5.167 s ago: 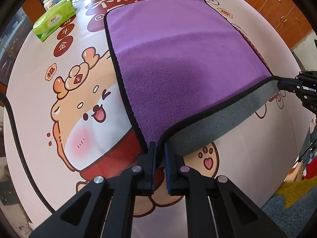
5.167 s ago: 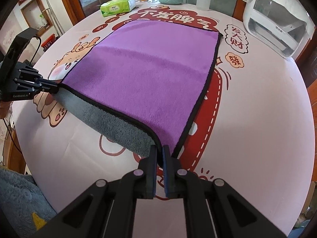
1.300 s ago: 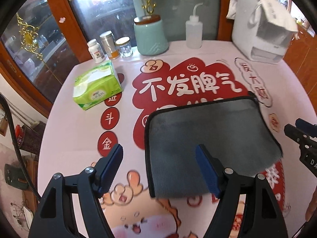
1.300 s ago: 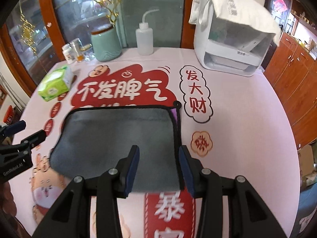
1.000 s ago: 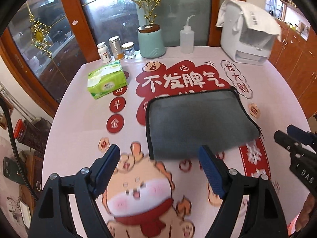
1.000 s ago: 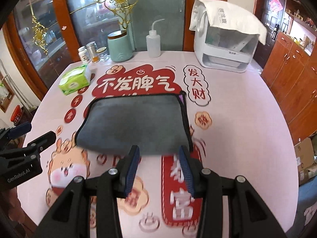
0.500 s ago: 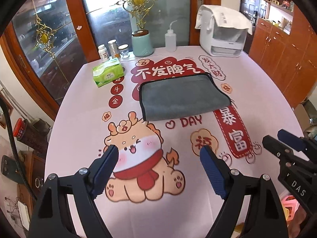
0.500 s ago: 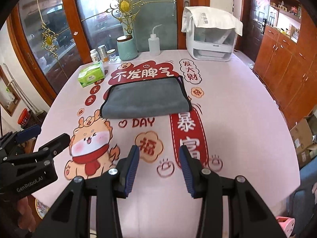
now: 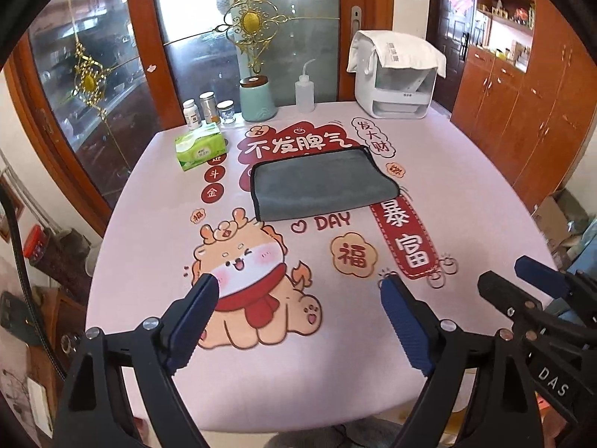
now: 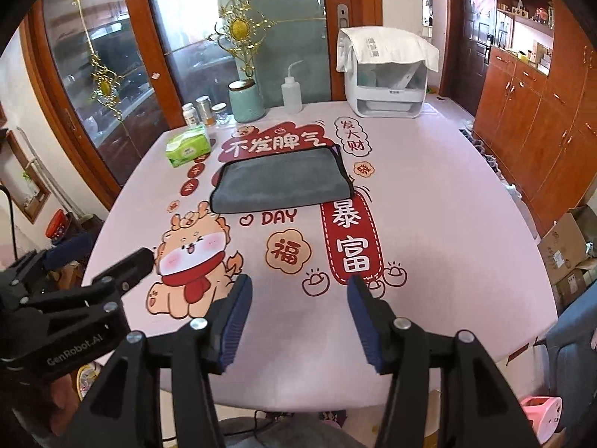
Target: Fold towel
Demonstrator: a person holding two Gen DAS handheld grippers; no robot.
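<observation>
The towel lies folded in half on the table's far middle, grey side up with a black hem; it also shows in the right wrist view, with a sliver of purple at its right corner. My left gripper is open and empty, high above the table's near edge, far from the towel. My right gripper is open and empty too, beside the left one. Each gripper shows in the other's view: the right, the left.
The table has a pink cartoon cloth. At its far edge stand a green tissue pack, small jars, a teal canister, a squeeze bottle and a white appliance. Wooden cabinets stand right.
The purple towel was folded over to grey side up and let go. Both grippers opened and drew back and up from the towel to the near table edge.
</observation>
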